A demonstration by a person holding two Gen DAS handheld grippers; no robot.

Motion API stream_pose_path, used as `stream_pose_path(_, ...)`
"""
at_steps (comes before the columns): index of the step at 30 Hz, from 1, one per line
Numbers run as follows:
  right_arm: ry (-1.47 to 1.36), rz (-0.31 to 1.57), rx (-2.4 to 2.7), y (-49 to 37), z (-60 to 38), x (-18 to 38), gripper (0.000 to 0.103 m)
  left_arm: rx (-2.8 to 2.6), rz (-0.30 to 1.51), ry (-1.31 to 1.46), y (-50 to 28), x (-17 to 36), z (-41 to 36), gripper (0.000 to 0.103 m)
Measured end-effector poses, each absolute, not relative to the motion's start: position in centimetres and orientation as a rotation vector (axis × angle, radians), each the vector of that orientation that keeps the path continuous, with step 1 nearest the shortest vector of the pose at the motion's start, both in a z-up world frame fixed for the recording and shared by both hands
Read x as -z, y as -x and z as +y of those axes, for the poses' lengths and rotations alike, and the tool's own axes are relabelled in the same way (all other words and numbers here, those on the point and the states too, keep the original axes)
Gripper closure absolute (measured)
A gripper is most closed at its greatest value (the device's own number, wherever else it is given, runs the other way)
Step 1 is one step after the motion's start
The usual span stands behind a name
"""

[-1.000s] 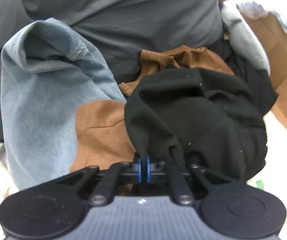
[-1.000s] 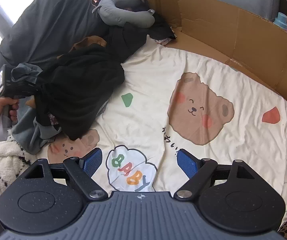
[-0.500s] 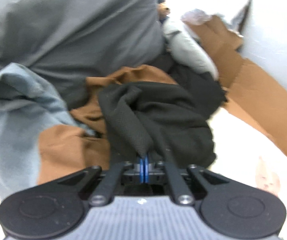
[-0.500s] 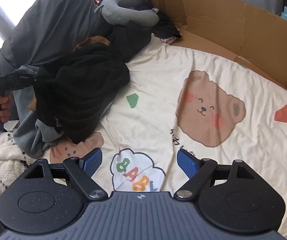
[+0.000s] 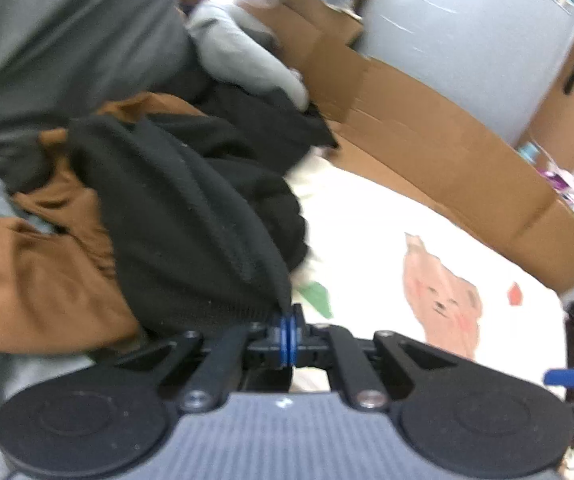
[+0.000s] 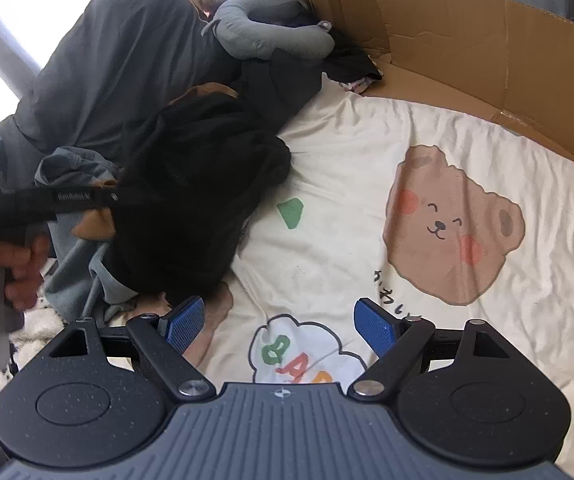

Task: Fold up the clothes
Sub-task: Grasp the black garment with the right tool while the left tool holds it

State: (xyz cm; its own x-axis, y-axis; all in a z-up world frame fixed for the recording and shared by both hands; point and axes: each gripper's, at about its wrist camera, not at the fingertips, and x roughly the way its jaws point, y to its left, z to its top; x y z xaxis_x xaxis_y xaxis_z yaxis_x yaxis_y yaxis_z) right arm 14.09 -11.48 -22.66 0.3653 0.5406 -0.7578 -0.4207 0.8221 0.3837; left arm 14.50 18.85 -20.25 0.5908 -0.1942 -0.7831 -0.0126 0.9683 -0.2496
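Pinching a fold of the black garment (image 5: 191, 216) in my left gripper (image 5: 287, 334), I judged it best drawn clear of the brown garment (image 5: 39, 280) towards the blanket (image 6: 367, 184) at three o'clock; my right gripper (image 6: 277, 326) hung spread, holding nothing.

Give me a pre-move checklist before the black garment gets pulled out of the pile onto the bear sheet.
1. Left gripper grip on the black garment: ok, fingers pinched shut on a fold of its cloth.
2. Right gripper free to help: ok, fingers wide apart, holding nothing.
3. Landing area on the bear sheet: ok, bare beside the pile.
4. Garment free of the pile: not ok, it lies over the brown garment and touches the blue-grey garment.
5. Which part of the garment is pinched, hem or sleeve: cannot tell.
6. Cardboard wall clear of the path: ok, it stands at the sheet's far edge.
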Motion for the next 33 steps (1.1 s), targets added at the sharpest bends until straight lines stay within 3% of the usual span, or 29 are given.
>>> stream_pose_path(19,-0.239,1.079,-0.708,-16.3,-6.2,27.0,0.022,0.414,1.154,0.214,-10.5,26.0,12.6,0.100)
stream_pose_path(21,-0.230,1.094,-0.730,-16.2,-5.3,27.6,0.023,0.424,1.173,0.223,-10.2,26.2,13.1,0.094)
stream_pose_path(23,-0.221,1.110,-0.751,-16.1,-4.3,28.2,0.023,0.427,1.185,0.235,-9.9,26.2,13.9,0.076)
stream_pose_path(26,-0.207,1.130,-0.782,-15.8,-3.0,29.0,0.023,0.411,1.183,0.246,-9.1,25.9,15.4,0.063)
stream_pose_path(33,-0.113,1.121,-0.818,-15.3,-0.5,30.1,0.023,0.234,1.172,0.253,-8.8,25.9,20.8,0.058)
